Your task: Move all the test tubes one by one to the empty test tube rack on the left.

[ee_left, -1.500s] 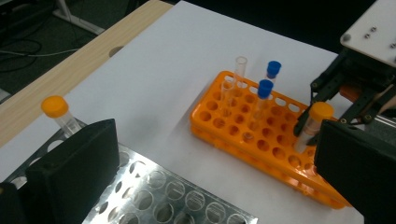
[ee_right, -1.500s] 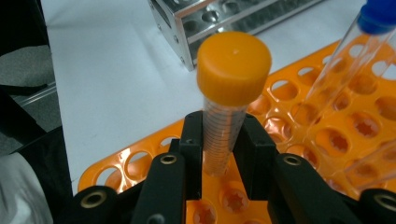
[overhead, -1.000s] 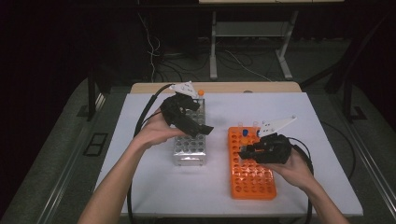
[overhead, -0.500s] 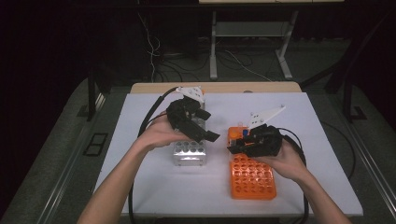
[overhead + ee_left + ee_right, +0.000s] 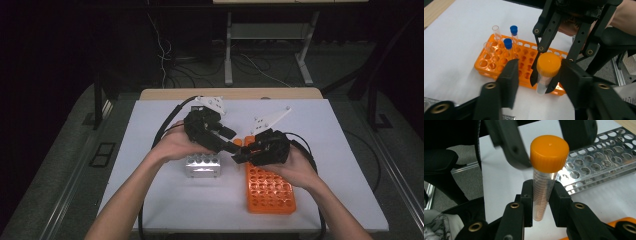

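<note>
A clear tube (image 5: 543,192) with fine dark lines has an orange cap (image 5: 549,153). The rack (image 5: 270,187) at the right is orange, and two of its clear tubes have blue caps (image 5: 513,29). The metal rack (image 5: 202,165) at the left is silver, the grippers' jaws black, the table (image 5: 165,200) white.

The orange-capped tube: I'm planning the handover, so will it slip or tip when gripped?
The orange-capped tube looks like smooth clear plastic, so probably slippery. It appears empty, likely light. The right gripper clamps its lower body only, so the wide cap may make it pivot if nudged.
</note>
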A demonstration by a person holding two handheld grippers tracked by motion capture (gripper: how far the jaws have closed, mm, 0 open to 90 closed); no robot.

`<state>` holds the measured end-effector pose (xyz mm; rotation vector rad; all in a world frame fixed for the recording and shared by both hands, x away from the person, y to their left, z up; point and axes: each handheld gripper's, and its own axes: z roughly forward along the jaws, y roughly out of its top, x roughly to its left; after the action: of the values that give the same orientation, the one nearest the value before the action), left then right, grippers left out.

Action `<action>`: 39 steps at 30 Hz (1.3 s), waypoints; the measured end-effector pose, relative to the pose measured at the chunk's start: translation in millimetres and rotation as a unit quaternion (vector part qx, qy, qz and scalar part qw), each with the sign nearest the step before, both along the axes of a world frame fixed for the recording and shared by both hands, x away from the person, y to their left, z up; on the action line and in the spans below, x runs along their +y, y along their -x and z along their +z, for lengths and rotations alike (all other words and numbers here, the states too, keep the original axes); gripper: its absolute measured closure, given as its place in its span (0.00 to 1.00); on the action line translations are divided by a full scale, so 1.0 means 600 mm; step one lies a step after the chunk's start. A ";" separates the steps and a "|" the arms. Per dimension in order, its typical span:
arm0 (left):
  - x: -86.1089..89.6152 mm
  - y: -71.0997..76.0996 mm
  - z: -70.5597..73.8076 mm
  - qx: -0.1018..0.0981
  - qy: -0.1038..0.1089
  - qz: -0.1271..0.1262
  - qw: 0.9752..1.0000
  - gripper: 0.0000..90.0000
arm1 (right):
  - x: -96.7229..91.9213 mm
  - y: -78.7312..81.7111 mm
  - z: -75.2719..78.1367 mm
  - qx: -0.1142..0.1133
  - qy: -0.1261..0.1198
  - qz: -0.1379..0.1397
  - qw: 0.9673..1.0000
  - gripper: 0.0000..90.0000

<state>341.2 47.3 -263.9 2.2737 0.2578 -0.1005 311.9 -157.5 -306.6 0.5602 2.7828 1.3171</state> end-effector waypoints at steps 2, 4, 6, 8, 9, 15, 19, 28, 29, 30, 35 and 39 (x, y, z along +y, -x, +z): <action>-0.001 0.000 -0.001 -0.002 -0.002 -0.005 1.000 0.63 | 0.004 -0.001 0.001 -0.002 0.001 0.004 1.000 0.82; -0.002 0.000 -0.001 -0.002 -0.003 -0.011 1.000 0.68 | 0.007 -0.001 0.002 -0.002 0.002 0.004 1.000 0.82; -0.003 0.002 -0.002 -0.002 -0.002 -0.017 1.000 0.76 | 0.009 -0.003 0.001 -0.001 0.001 0.003 1.000 0.82; -0.003 0.001 -0.002 -0.004 -0.006 -0.019 1.000 0.76 | 0.010 -0.004 0.000 0.001 0.000 0.004 1.000 0.82; -0.002 0.001 -0.001 -0.004 -0.008 -0.020 1.000 0.77 | 0.010 -0.004 0.000 0.001 0.002 0.004 1.000 0.82; 0.001 -0.002 0.006 -0.007 -0.004 -0.019 1.000 0.77 | 0.009 -0.006 0.000 0.008 -0.009 -0.003 1.000 0.76; 0.006 -0.008 0.018 -0.014 -0.002 -0.015 1.000 0.77 | 0.000 -0.005 0.001 0.012 -0.012 -0.017 1.000 0.67; 0.014 -0.020 0.040 -0.022 0.002 -0.002 1.000 0.77 | -0.030 0.000 0.002 0.007 -0.029 -0.048 0.998 0.41; 0.015 -0.023 0.042 -0.023 0.004 0.001 1.000 0.77 | -0.032 0.001 0.002 0.006 -0.030 -0.052 0.998 0.38; 0.016 -0.024 0.043 -0.022 0.004 0.002 1.000 0.77 | -0.037 0.002 0.002 0.005 -0.031 -0.058 0.998 0.34; 0.021 -0.034 0.050 -0.028 0.004 0.014 1.000 0.77 | -0.055 0.004 0.003 0.010 -0.040 -0.078 0.996 0.16; 0.026 -0.046 0.057 -0.033 0.002 0.025 0.999 0.77 | -0.074 0.009 0.004 0.013 -0.047 -0.092 0.995 0.05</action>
<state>369.1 63.1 -229.8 2.2603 0.2788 0.0007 306.4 -201.7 -304.3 0.8201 2.6238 1.4152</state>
